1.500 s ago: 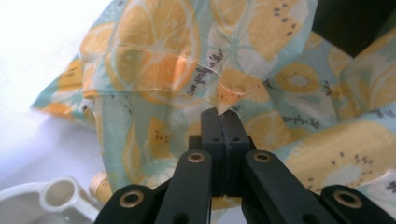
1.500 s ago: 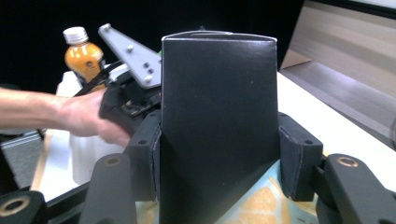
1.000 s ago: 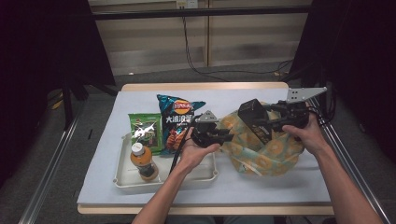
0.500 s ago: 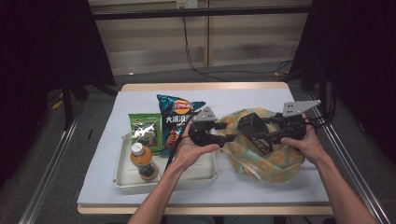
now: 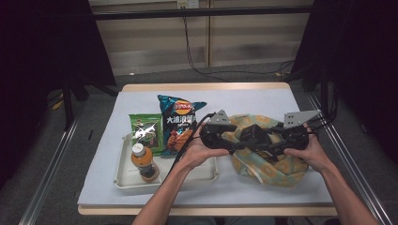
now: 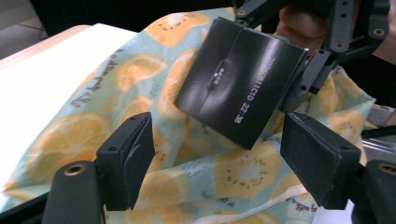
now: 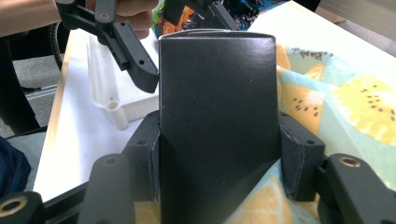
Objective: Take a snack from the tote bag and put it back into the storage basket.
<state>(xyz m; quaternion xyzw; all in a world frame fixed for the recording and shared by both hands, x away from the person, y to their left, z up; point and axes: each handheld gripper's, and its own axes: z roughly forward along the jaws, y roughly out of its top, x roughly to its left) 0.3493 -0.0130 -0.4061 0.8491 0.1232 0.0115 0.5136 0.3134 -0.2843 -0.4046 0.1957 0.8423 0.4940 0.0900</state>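
Right gripper view puts the black box (image 7: pixel 215 126) closest of all: it stands upright between the two pads of the right hand-held gripper (image 7: pixel 219 161), which press on its side faces and grasp it firmly. Just beyond its top edge lies the fruit-print cloth bag (image 7: pixel 336 102), spread on the bench (image 7: pixel 79 116), with the corner of the white tray (image 7: pixel 112 95) to one side.

Judging from this, the step in hand is getting the box into the bag. To do it well, the right hand-held gripper should keep its clamp steady and lead with the box's narrow end, while the other one takes hold of the bag's rim and lifts it so the mouth gapes; sliding the box in low and level would stop the cloth bunching under it.

Seen from the left gripper view, the left hand-held gripper (image 6: pixel 224 165) has just been opening: its jaws stand released and wide, with only the printed cloth beneath them and nothing pinched. The box (image 6: pixel 240 84) hangs a little farther off, carried by the other tool above the bag (image 6: pixel 140 93).

From the high view, both hand-held grippers, left (image 5: pixel 231 145) and right (image 5: pixel 263 140), meet over the bag (image 5: pixel 277 168) at the right of the bench (image 5: pixel 263 101). Farther left, the tray (image 5: pixel 126 180) carries a bottled drink (image 5: pixel 143 161), a green snack packet (image 5: pixel 146 131) and a blue crisp bag (image 5: pixel 179 119).
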